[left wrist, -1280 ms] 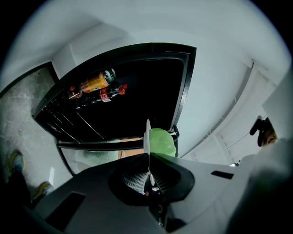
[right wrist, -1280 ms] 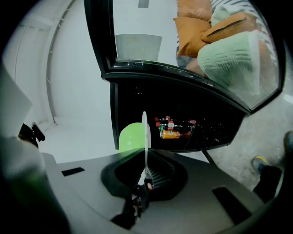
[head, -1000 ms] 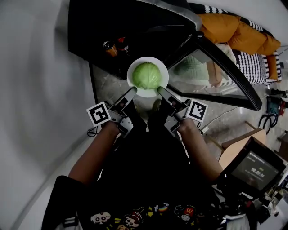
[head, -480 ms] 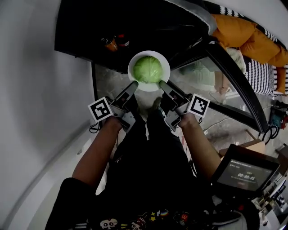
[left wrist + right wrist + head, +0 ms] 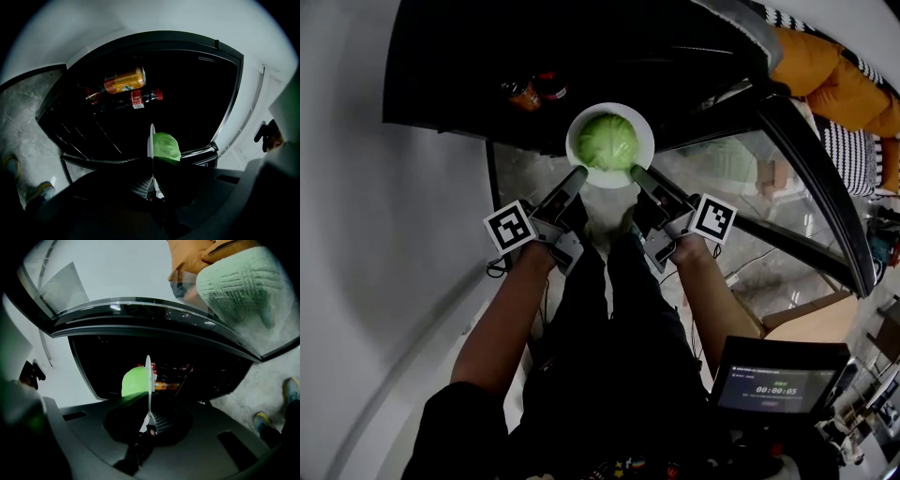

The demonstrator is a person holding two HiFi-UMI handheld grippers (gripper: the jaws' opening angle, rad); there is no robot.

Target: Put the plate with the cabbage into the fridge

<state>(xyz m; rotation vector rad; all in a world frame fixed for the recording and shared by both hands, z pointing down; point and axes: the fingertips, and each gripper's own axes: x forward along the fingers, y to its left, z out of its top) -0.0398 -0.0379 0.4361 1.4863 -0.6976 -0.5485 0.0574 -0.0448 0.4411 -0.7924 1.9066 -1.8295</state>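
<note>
White round plate [image 5: 578,150] carrying green cabbage head [image 5: 610,141] sat ahead of both tools; left tool [image 5: 577,175] and right tool [image 5: 637,172] each clamped its rim.

Person's arms, seen from above: left forearm [image 5: 508,314] and right forearm [image 5: 714,302] reach forward, bare and nearly parallel. Left gripper [image 5: 578,174] and right gripper [image 5: 636,172] angle inward, each with jaws closed on the near rim of the plate [image 5: 609,180], one at either side, marker cubes turned outward
</note>
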